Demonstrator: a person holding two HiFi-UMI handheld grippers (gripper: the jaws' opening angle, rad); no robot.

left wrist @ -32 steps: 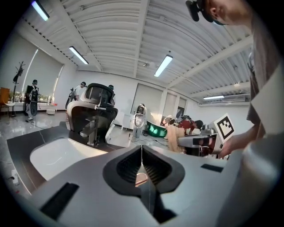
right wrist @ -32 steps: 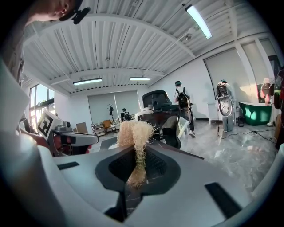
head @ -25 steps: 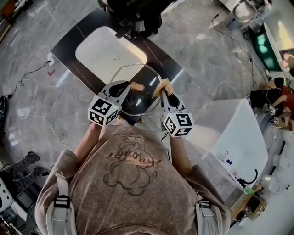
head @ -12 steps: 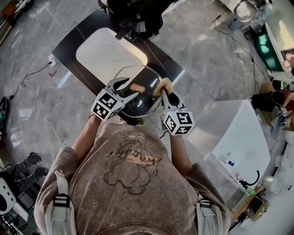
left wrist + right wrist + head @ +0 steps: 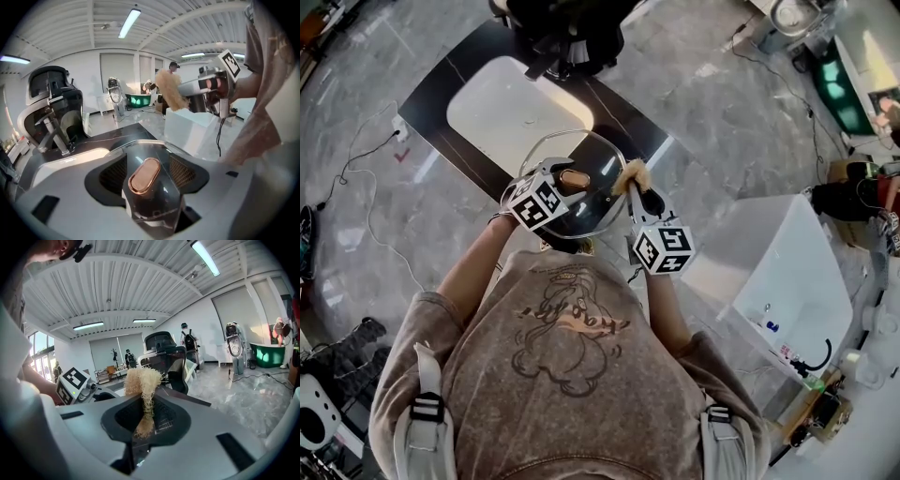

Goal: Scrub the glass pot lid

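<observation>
Straddling the knob (image 5: 144, 174) of the glass pot lid (image 5: 602, 204), left gripper (image 5: 563, 182) jaws just opened wide (pads clear). Right gripper (image 5: 146, 417), 3 o'clock, pinches a tan scrubber (image 5: 143, 379).

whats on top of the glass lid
A copper-coloured oval knob sits on the round glass pot lid, between the left claw's jaws, which have just opened clear of it. The claw hides the lid's left edge from the head view.

In the head view, the left gripper (image 5: 555, 183) covers the rim of the glass pot lid (image 5: 592, 214) at 9 o'clock. The lower end of the fibre scrubber (image 5: 142, 379) is buried between the jaws of the right gripper (image 5: 146, 420).
</observation>
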